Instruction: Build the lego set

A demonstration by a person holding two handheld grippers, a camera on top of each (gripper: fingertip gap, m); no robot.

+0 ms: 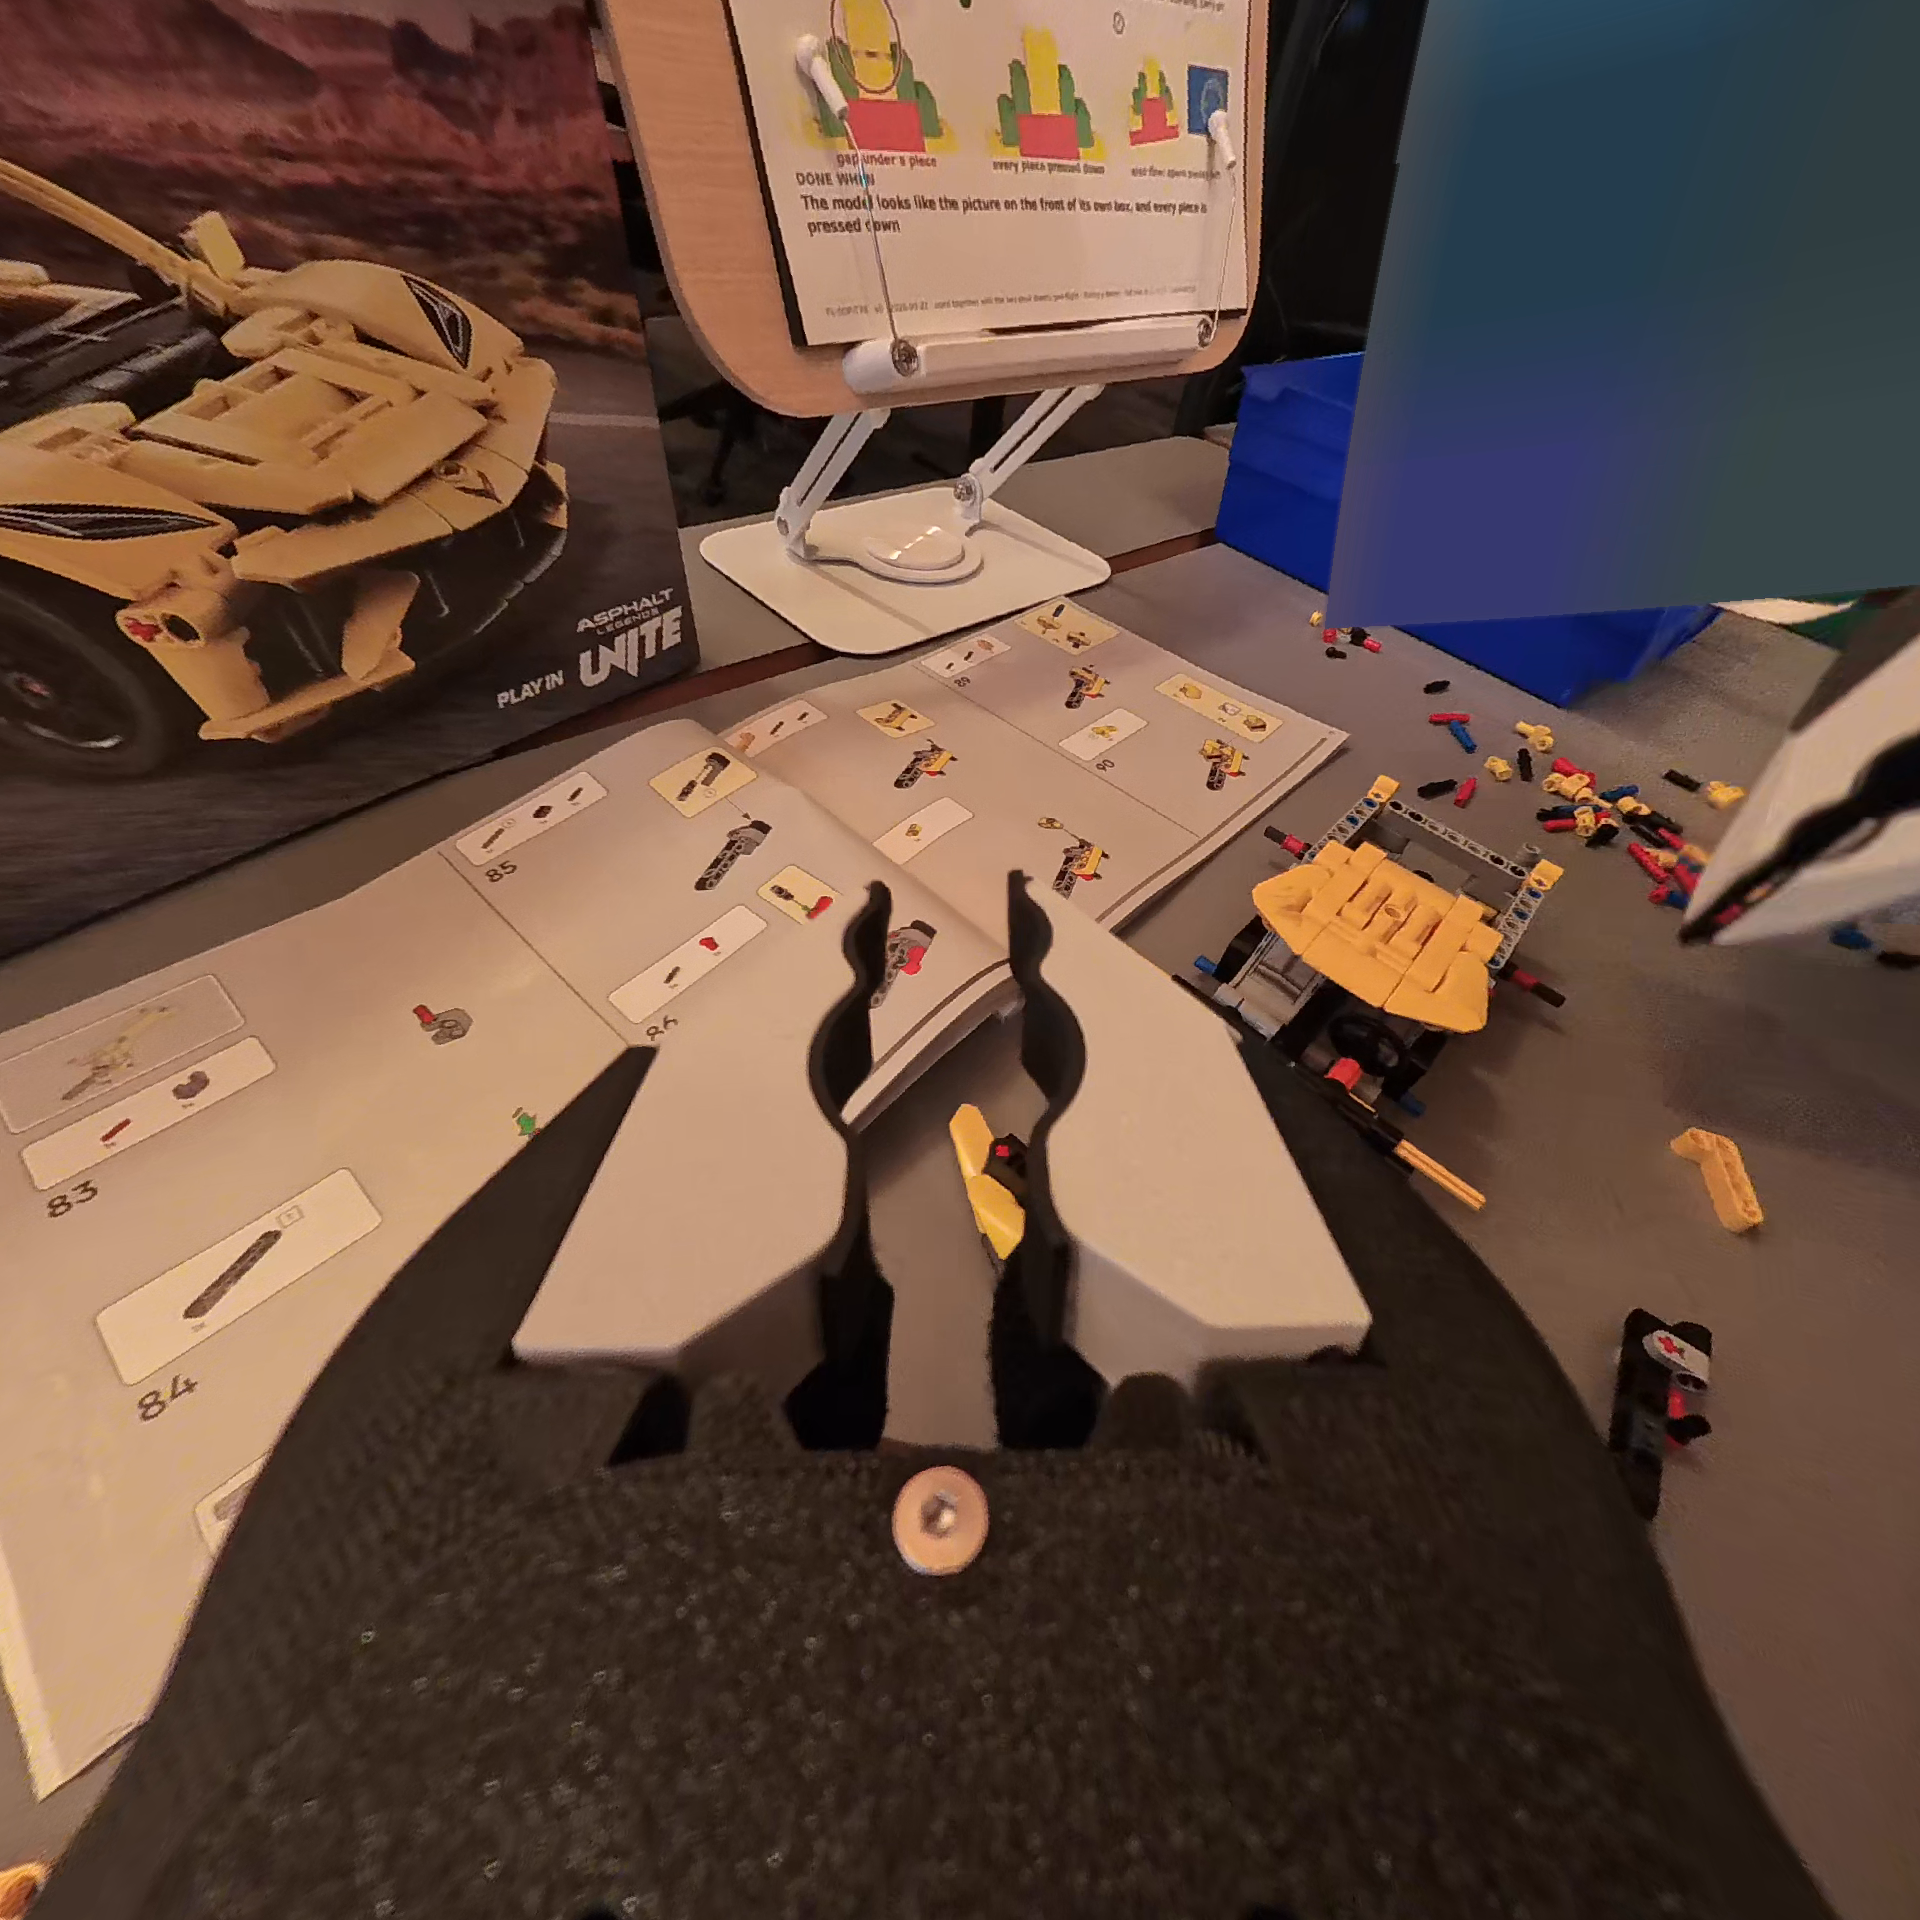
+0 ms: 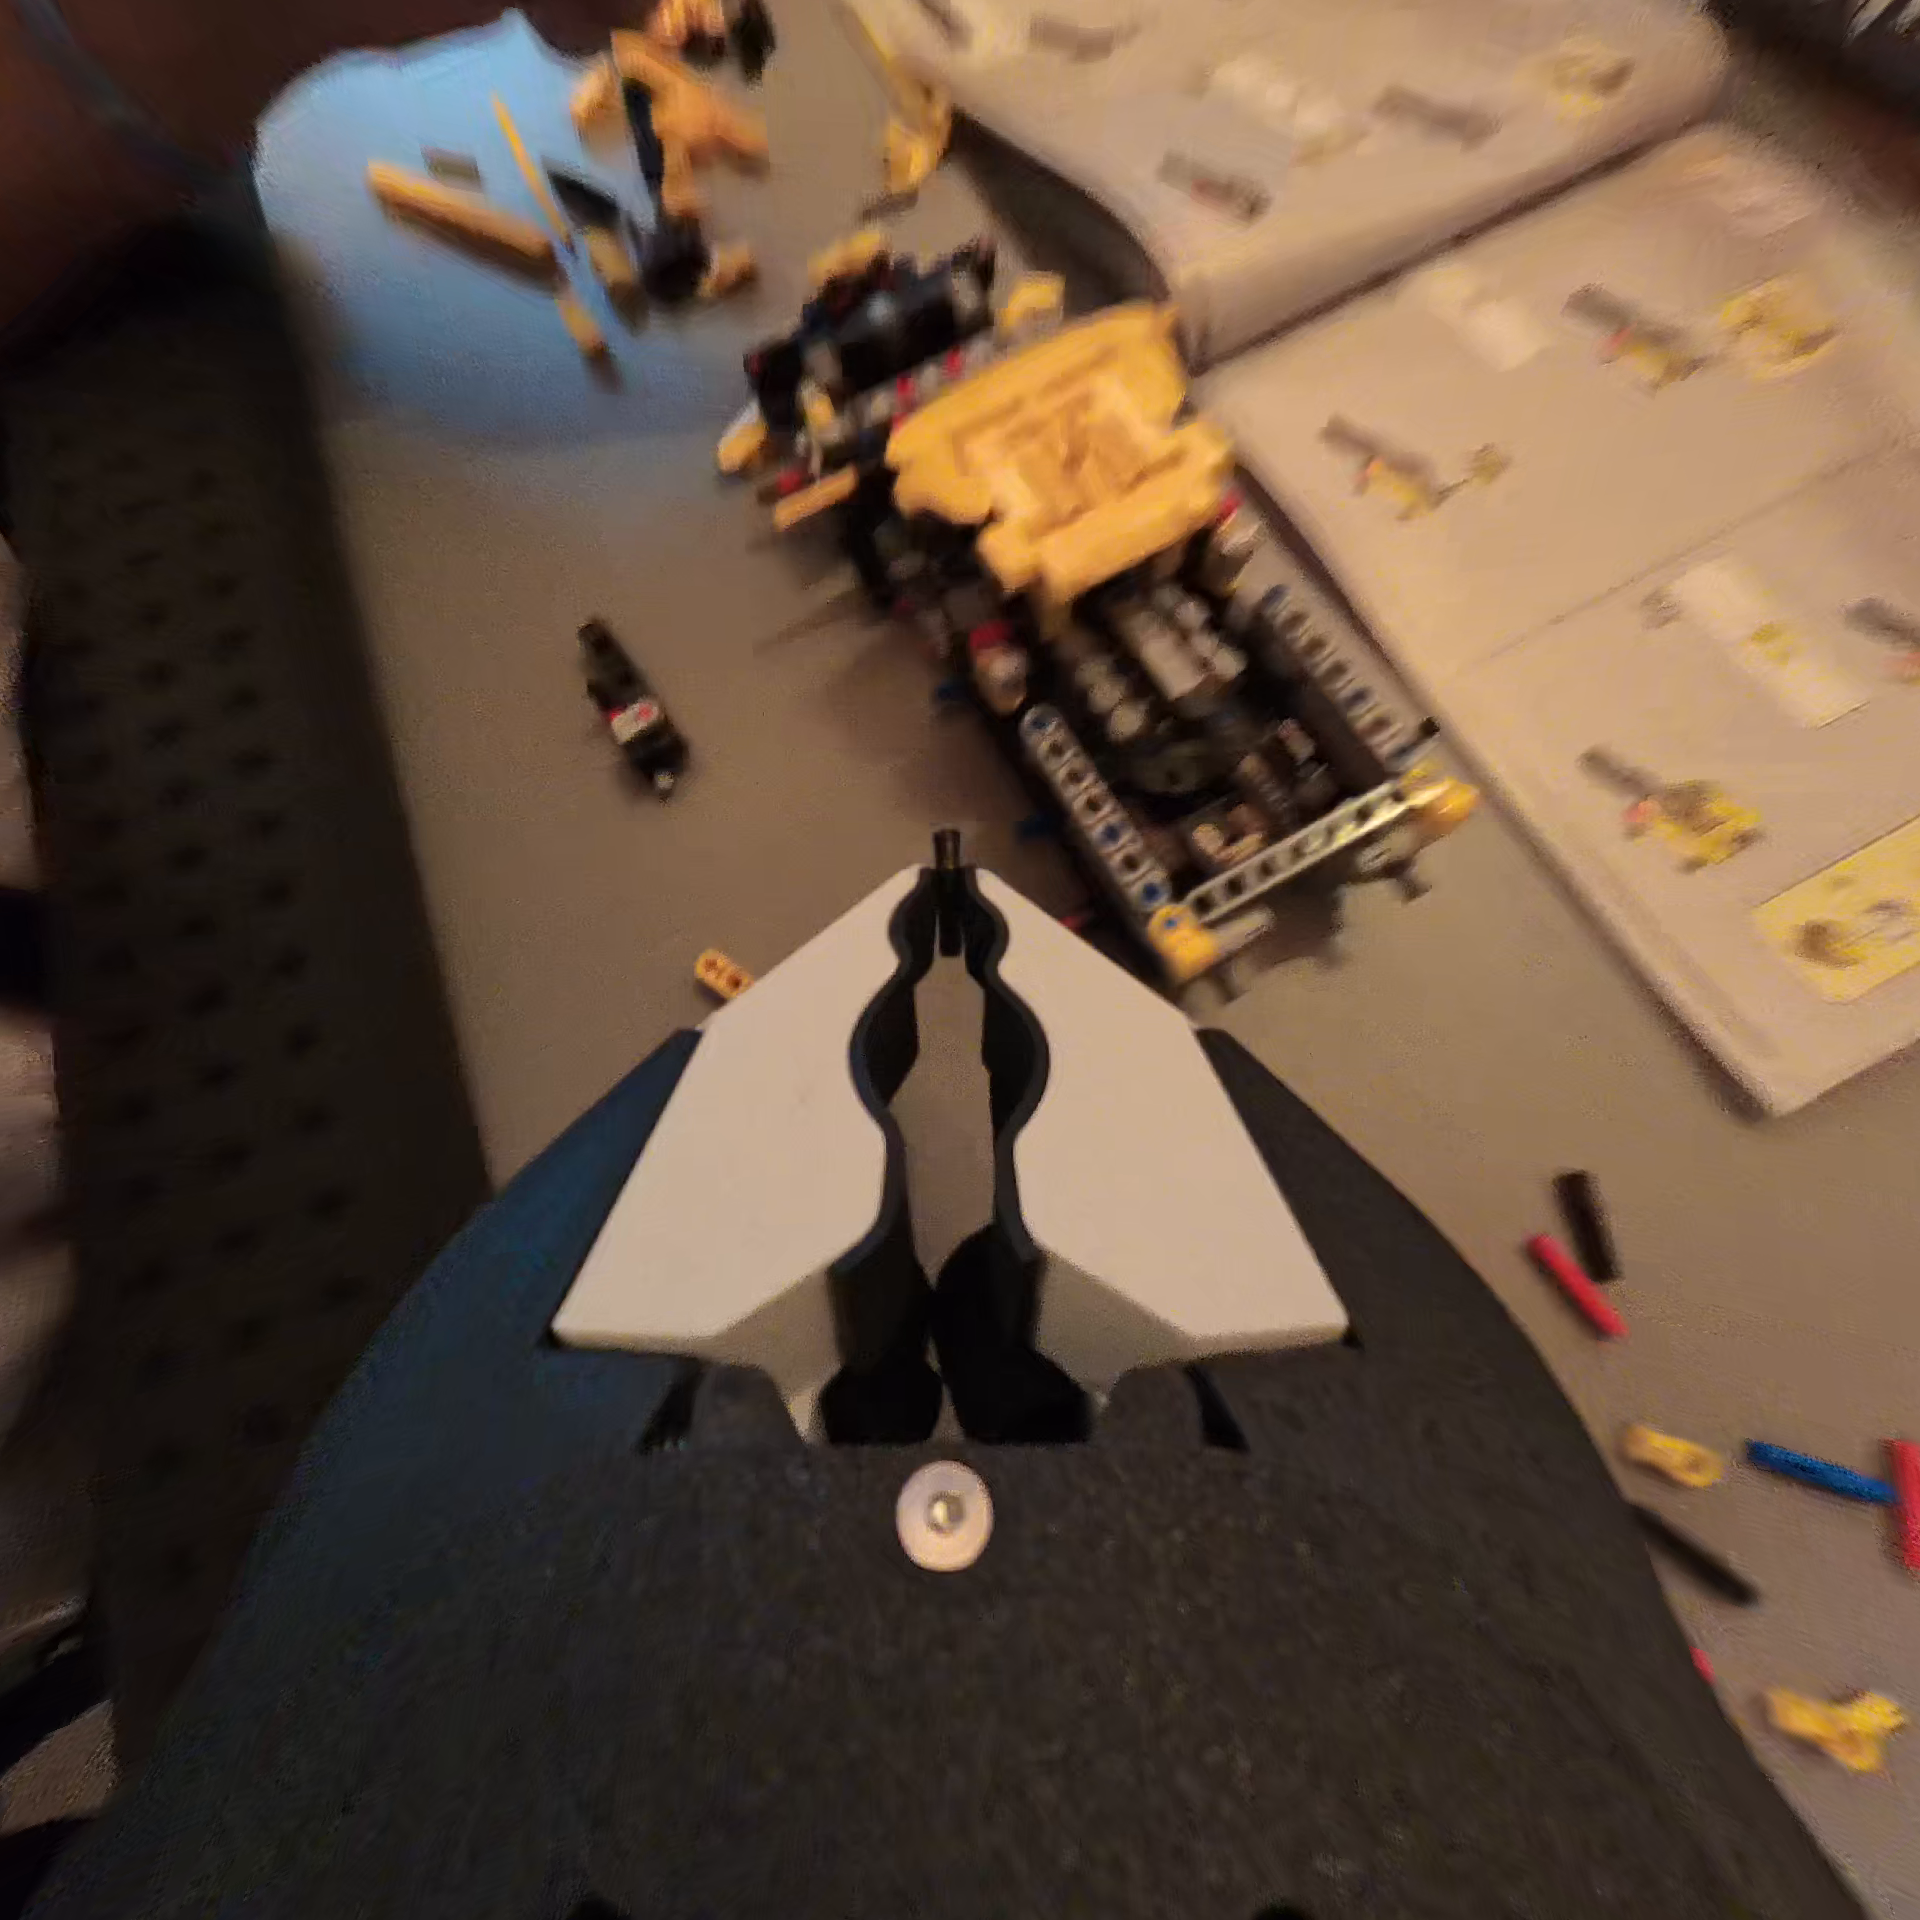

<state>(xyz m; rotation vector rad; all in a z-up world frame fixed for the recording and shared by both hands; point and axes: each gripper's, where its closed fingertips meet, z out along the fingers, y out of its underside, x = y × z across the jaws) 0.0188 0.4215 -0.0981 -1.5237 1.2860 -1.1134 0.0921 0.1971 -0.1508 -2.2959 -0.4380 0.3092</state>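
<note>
The partly built yellow and black car (image 1: pixel 1382 935) stands on the grey table to the right of the open instruction booklet (image 1: pixel 727 831). My left gripper (image 1: pixel 948 904) is open above the booklet's near edge. A small yellow piece with black and red parts (image 1: pixel 987 1179) lies on the table between its fingers, close to the right one. My right gripper (image 2: pixel 948 894) is shut on a small black pin (image 2: pixel 948 868) that sticks out past the tips, just short of the car's rear frame (image 2: pixel 1091 582). The right wrist view is blurred.
The set's box (image 1: pixel 260 468) stands at the back left beside a stand holding a printed sheet (image 1: pixel 987 208) and a blue bin (image 1: pixel 1299 468). Loose pins lie scattered at the right (image 1: pixel 1590 800). A yellow beam (image 1: pixel 1720 1179) and a small black assembly (image 1: pixel 1662 1371) lie near the car.
</note>
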